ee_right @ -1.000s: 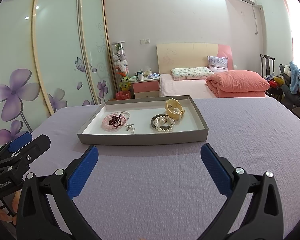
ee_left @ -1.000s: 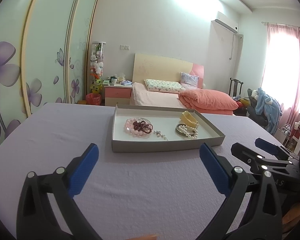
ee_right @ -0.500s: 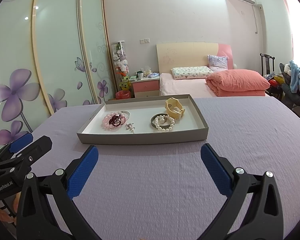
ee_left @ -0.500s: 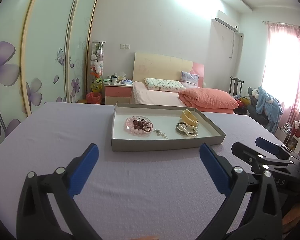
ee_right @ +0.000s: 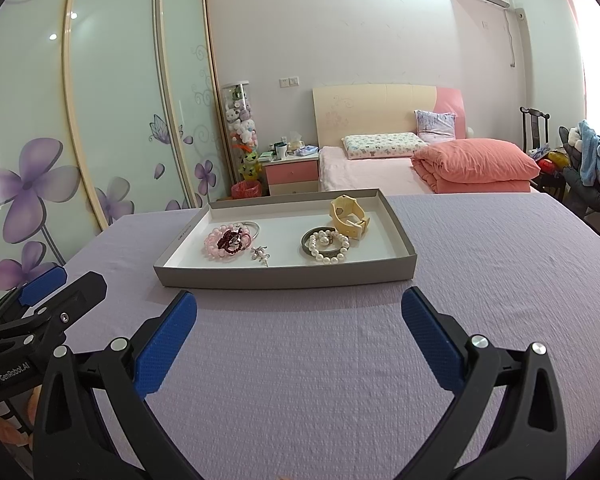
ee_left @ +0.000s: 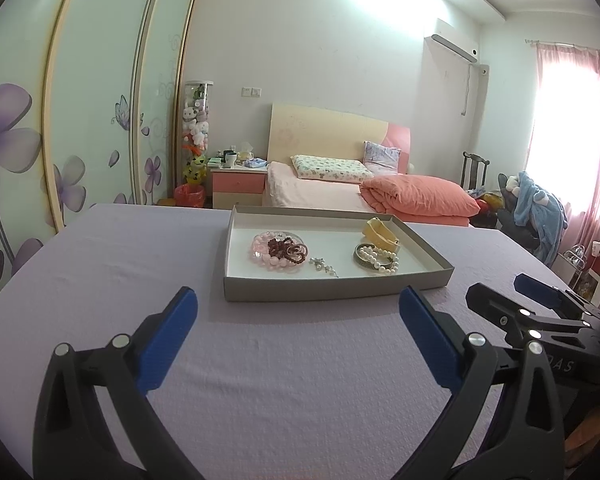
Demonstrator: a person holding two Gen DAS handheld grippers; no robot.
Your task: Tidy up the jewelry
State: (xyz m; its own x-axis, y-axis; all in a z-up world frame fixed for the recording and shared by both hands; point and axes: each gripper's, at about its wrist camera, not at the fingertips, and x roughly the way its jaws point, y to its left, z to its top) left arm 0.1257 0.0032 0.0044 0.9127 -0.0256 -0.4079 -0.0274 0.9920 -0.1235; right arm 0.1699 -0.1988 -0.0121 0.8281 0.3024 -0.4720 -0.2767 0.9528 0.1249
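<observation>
A flat grey tray (ee_right: 284,278) with a white inside sits on the purple worktop (ee_right: 340,360). The tray is the place to look from.

Inside the tray, near its left end, lies a pink bead bracelet (ee_right: 216,245) with a dark red bead bracelet (ee_right: 230,239) on top of it. A thin silver bangle (ee_right: 253,227) touches them on the far side. Just to the right of these beads lies a small silver brooch (ee_right: 260,255). Near the right end of the tray is a white pearl bracelet (ee_right: 329,246) lying over a dark metal bangle (ee_right: 306,240). Behind the pearls, toward the far wall of the tray, stands a cream watch (ee_right: 349,216), tipped on its side.

The same tray (ee_left: 332,288) shows in the left view, with the pearls (ee_left: 380,258) at its right end.

The left gripper (ee_left: 298,312) is wide open and holds nothing. It hangs in front of the tray's near wall, not touching it. The right gripper (ee_right: 299,314) is also wide open and holds nothing, in front of the same wall.

Between the tray's near wall and both grippers there is bare purple cloth. More bare cloth lies to the left and right of the tray. Behind the tray is a bed (ee_right: 380,168) with a pink quilt (ee_right: 476,164).
</observation>
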